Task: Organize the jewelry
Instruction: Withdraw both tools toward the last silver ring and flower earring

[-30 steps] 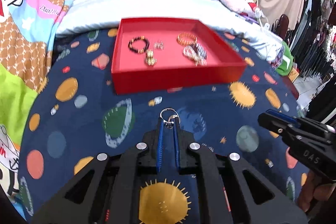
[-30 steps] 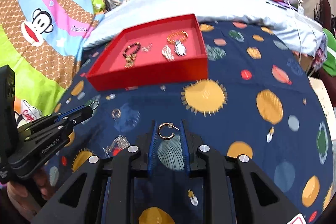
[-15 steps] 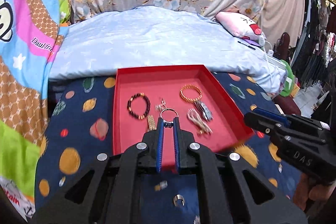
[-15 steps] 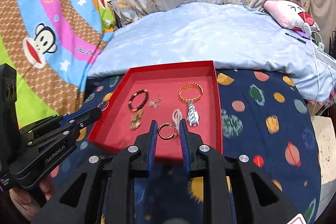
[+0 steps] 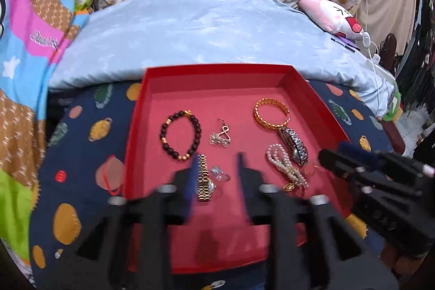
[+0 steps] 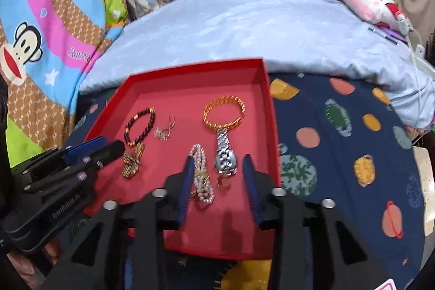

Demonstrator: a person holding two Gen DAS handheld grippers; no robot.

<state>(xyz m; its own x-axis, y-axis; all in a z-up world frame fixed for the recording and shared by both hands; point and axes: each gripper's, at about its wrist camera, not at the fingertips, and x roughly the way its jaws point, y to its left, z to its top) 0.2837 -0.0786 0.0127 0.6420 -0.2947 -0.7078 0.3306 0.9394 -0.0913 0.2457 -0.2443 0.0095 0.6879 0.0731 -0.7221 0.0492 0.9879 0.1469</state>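
Both tools [image 5: 216, 173] [image 6: 217, 170] spread wide over red tray [image 5: 217, 78]; gold watch [image 5: 204, 177] lengthwise front-to-back

Your open left gripper [image 5: 216, 175] straddles the gold link watch [image 5: 204, 178] and small silver ring [image 5: 219, 173]; the open right gripper [image 6: 217, 175] straddles the white pearl strand [image 6: 201, 175]. Bare floor of the shallow red cardboard tray [image 5: 217, 94] lies along its far wall.
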